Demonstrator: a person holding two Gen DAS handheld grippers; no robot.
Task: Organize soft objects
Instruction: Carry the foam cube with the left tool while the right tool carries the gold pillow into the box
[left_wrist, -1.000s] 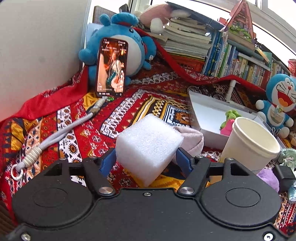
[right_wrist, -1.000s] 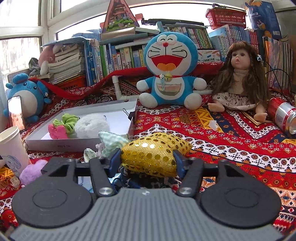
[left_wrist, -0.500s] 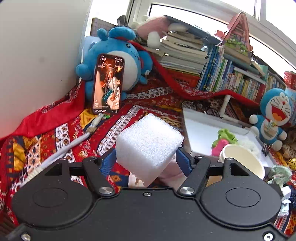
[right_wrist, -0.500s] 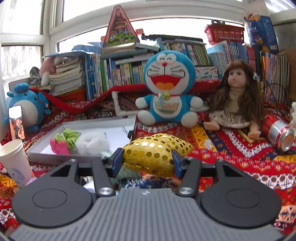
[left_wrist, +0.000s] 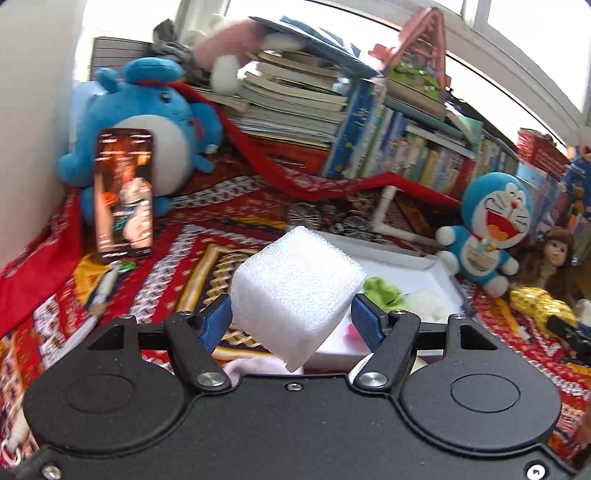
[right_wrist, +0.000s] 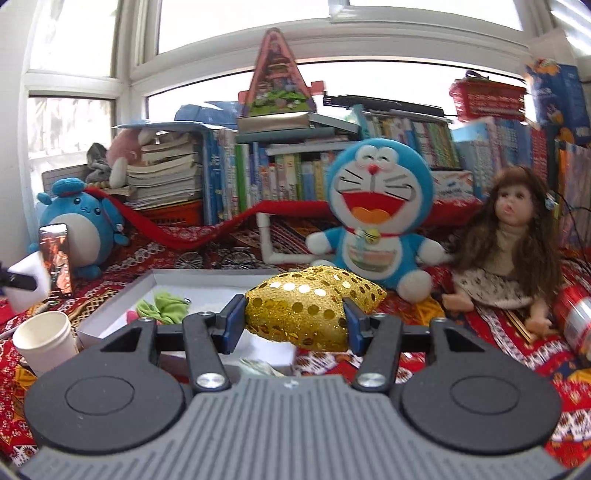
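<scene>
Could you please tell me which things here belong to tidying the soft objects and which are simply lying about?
Part of the job:
- white foam cube, held in the left gripper
- gold sequin cushion, held in the right gripper
- white tray
- green scrunchie in the tray

Lying about:
- phone
- paper cup
- books
- doll
- red can

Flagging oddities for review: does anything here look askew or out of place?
Mostly the phone: it stands propped upright against the blue round plush, not lying flat. A red can lies on its side beside the doll.
</scene>
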